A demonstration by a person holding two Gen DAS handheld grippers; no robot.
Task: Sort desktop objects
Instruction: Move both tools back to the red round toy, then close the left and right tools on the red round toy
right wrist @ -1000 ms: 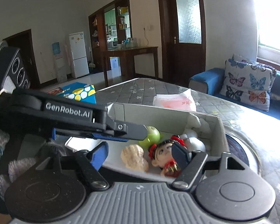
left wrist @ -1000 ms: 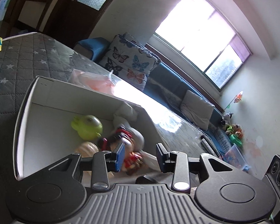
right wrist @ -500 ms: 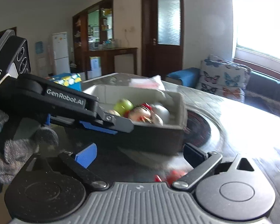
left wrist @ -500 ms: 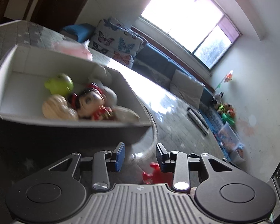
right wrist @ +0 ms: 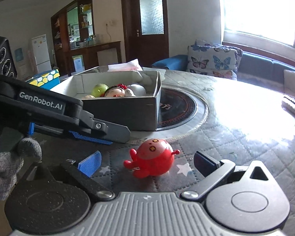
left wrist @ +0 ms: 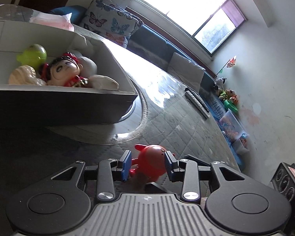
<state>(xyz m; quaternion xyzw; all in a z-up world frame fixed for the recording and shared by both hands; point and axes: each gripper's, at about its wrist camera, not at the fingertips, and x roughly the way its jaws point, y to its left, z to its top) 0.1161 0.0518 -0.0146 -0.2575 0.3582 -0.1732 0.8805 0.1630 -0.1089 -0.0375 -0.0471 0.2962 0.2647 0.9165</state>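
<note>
A red round toy [right wrist: 154, 160] lies on the quilted table cover, between the open jaws of my right gripper [right wrist: 147, 162]. It also shows in the left wrist view [left wrist: 151, 164], where my left gripper [left wrist: 148, 165] is open with its pads on either side of it, not clamped. A grey cardboard box [right wrist: 139, 110] behind holds a green toy [left wrist: 32, 56], a doll [left wrist: 63, 72] and shells [left wrist: 23, 76]. My left gripper shows from the side in the right wrist view [right wrist: 100, 129].
A round dark hotplate [right wrist: 179, 108] sits in the table under the box's corner. A pink tissue pack [left wrist: 51, 19] and a blue patterned box [right wrist: 46, 78] stand beyond the box. Remote controls [left wrist: 196, 101] lie at the far right. A sofa with butterfly cushions [right wrist: 214, 61] is behind.
Both grippers have dropped from over the box to the table in front of it. The red toy now sits between the jaws of both; the box has receded.
</note>
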